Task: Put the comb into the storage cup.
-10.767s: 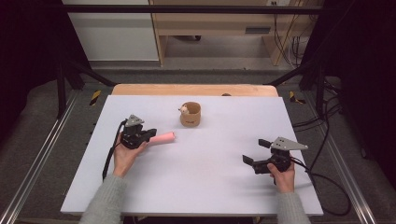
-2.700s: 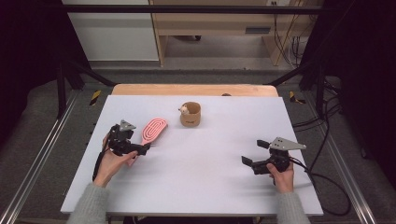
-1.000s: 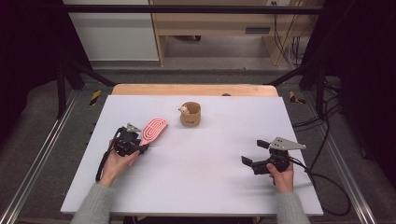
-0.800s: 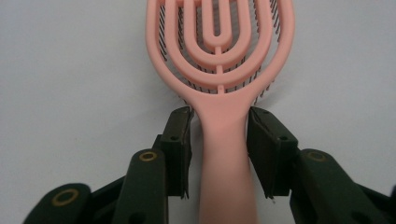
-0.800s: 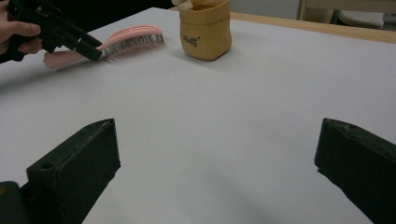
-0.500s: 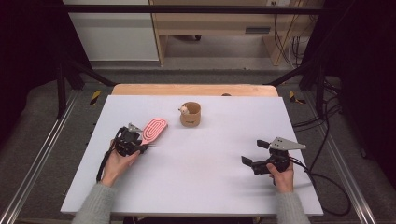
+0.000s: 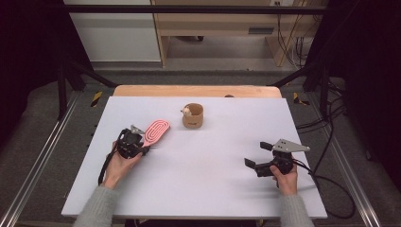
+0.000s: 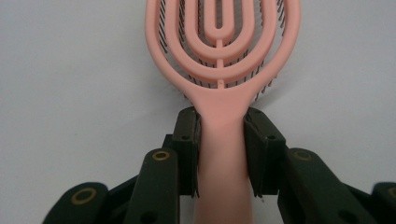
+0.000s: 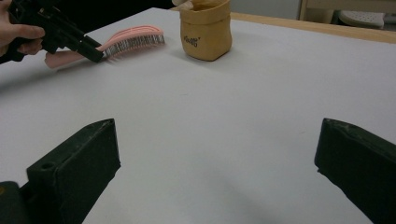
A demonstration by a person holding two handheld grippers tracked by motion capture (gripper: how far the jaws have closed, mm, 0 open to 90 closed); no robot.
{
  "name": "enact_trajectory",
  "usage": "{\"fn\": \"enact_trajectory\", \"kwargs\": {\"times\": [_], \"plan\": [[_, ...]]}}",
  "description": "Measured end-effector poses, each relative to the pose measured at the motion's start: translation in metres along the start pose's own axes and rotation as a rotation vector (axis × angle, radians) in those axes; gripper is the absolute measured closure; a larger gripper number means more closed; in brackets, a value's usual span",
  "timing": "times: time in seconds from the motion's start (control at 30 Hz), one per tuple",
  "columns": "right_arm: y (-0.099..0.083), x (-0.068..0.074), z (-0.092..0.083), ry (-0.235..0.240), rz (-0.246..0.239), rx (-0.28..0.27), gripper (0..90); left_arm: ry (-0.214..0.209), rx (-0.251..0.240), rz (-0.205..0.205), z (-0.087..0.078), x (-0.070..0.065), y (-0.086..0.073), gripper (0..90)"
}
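A pink hairbrush lies bristles down on the white table, left of centre. My left gripper comes at it from the lower left. Its jaws have just been closing and now press on both sides of the brush's handle, just below the looped head. The left gripper is shut on that handle. From the right gripper view the brush and left gripper sit at the far left. My right gripper rests at the table's right, open, with nothing between its jaws.
A small brown paper pot with something pale inside stands behind the brush, near the table's far middle; it also shows as the pot. A wooden strip borders the far edge. Cables trail off the right side.
Since 2.7 s ago my left gripper has moved right onto the brush's handle. Over the last second nothing has visibly moved. The right gripper has kept still.
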State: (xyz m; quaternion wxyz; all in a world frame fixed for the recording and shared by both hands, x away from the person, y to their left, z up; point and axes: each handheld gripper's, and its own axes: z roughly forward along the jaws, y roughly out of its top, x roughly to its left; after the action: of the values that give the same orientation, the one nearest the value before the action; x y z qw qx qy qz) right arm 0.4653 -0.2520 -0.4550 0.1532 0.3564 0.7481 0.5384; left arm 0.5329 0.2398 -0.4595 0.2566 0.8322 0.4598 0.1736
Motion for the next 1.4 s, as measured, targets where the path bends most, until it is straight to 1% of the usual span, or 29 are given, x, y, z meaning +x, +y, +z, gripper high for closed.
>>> {"fn": "enact_trajectory", "kwargs": {"times": [0.27,0.57,0.7,0.93,1.27,1.4], "plan": [[0.000,0.000,0.000,0.001,0.000,0.000,0.3,-0.003,-0.001,-0.005,0.000,0.000,-0.001,68.6],[0.000,0.000,0.000,0.001,-0.001,0.001,0.3,0.006,-0.001,0.016,-0.002,-0.001,-0.001,69.1],[0.000,0.000,0.000,0.001,-0.001,0.001,0.3,0.008,-0.007,0.015,-0.004,-0.001,-0.001,69.2],[0.000,0.000,0.000,0.002,0.000,0.000,0.3,0.008,-0.037,0.009,-0.013,0.000,-0.002,69.2],[0.000,0.000,0.000,0.002,0.000,-0.002,0.3,0.013,-0.074,-0.009,-0.023,0.001,-0.005,69.2],[0.000,0.000,-0.001,-0.001,-0.001,-0.004,0.3,0.008,-0.088,-0.019,-0.027,0.001,-0.006,69.2]]}}
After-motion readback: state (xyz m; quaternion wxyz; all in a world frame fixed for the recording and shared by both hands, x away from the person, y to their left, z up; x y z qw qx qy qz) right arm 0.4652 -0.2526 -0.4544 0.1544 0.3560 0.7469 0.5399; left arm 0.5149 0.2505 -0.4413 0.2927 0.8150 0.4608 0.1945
